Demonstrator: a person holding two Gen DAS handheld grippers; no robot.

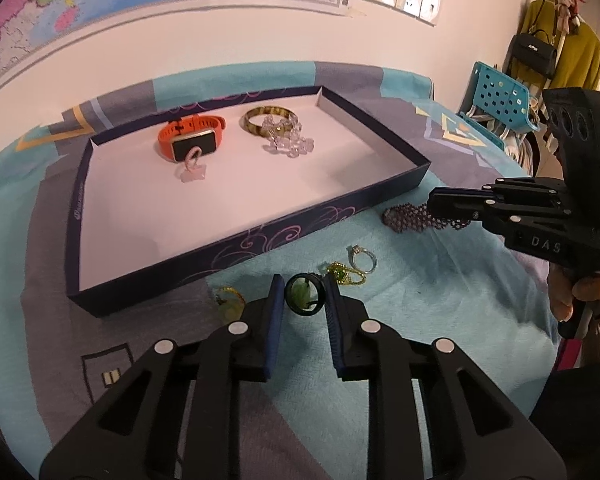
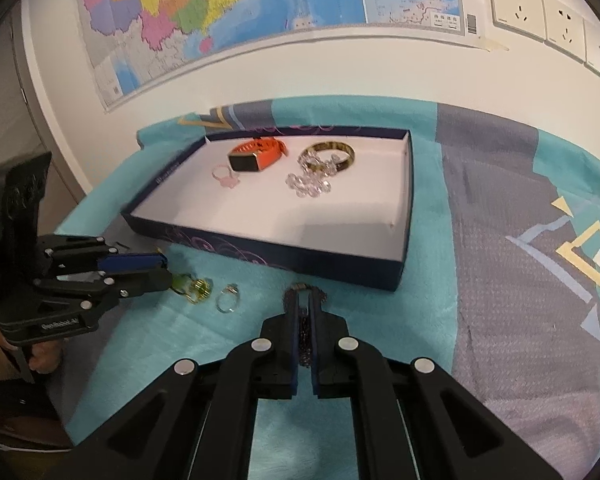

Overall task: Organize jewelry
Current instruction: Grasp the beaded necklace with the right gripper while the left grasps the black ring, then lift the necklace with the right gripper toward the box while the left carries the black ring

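Lying on the turquoise patterned cloth (image 1: 440,312) just in front of the shallow dark-blue box with the white floor (image 1: 332,208), a black ring with a green stone (image 1: 303,295) sits between the narrowed jaws of the left gripper (image 1: 300,300), and I cannot tell whether the pads press it. The right gripper (image 2: 304,312) is clamped on a dark beaded bracelet (image 2: 305,326) beside the box. Inside the box lie an orange smartwatch (image 1: 190,136), a gold bangle (image 1: 266,120), clear crystal beads (image 1: 288,142) and a pink ring (image 1: 190,168).

Dark beaded bracelet (image 1: 404,218): right part hidden behind right claw (image 1: 434,202). Small green pendant (image 1: 230,306): partly covered by left claw (image 1: 302,294). Gold-green trinket (image 2: 194,286): too small to identify. Wall map (image 2: 260,12): cut off at top edge. Wall sockets (image 2: 556,20): rightmost cropped by lens rim.
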